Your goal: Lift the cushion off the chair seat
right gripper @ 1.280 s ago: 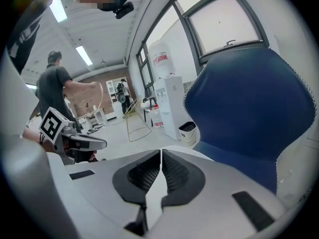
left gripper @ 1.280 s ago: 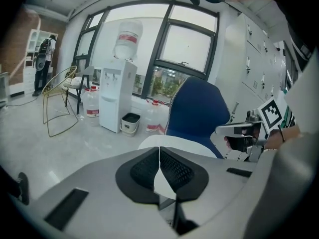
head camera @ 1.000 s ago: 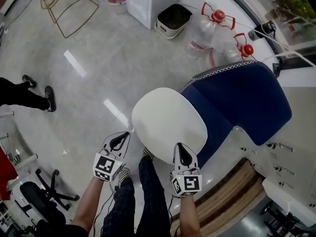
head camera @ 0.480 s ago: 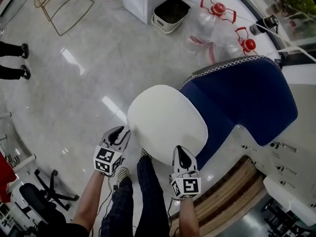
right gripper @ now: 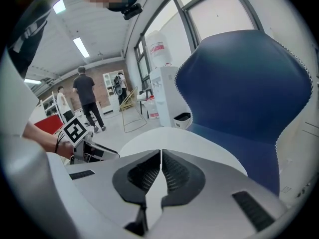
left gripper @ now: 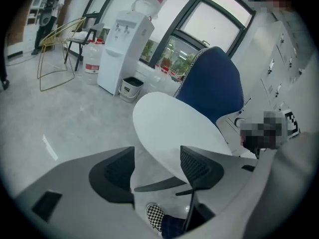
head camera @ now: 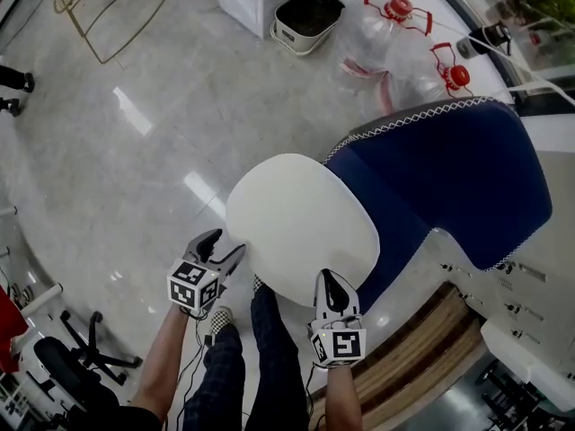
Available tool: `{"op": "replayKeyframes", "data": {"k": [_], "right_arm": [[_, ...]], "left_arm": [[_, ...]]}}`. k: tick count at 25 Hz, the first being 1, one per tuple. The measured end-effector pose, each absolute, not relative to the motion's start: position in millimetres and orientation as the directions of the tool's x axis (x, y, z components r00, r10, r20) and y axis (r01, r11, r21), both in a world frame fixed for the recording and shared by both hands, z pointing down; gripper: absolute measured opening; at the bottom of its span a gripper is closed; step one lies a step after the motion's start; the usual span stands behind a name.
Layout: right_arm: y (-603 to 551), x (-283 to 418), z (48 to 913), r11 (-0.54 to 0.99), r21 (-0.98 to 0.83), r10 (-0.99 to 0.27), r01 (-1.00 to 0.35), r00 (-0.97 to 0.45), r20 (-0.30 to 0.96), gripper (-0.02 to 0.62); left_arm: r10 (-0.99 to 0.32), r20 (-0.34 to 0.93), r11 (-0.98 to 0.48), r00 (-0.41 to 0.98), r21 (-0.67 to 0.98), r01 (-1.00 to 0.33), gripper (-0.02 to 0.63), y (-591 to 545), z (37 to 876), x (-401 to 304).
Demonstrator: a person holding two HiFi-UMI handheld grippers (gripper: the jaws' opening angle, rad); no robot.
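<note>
Head view: white round cushion [head camera: 301, 227] lies on the seat of the blue chair [head camera: 449, 178]. It looks light, smooth and fairly stiff, so it may slip; take hold at the thin rim. Left tongs [head camera: 224, 246], at the cushion's 8 o'clock, are released, with the rim at their mouth. Right tongs [head camera: 328, 282], at 5 o'clock, are clenched over the rim; no cushion shows between them. No writing is legible.
</note>
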State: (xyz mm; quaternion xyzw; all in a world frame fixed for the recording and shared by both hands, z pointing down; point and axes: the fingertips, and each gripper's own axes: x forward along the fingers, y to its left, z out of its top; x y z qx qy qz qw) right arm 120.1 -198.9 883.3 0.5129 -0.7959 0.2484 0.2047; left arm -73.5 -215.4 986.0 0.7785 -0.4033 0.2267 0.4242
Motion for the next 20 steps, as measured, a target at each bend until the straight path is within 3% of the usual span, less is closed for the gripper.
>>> {"op": "replayKeyframes", "data": {"k": [20], "right_arm": [[-194.3, 136.8, 890.3, 0.320, -0.174, -0.738, -0.931, -0.360, 0.570, 0.032]], "left_arm": [[-0.418, 0.652, -0.336, 0.632, 0.536, -0.775, 0.266, -218.1, 1003.4, -57.4]]}}
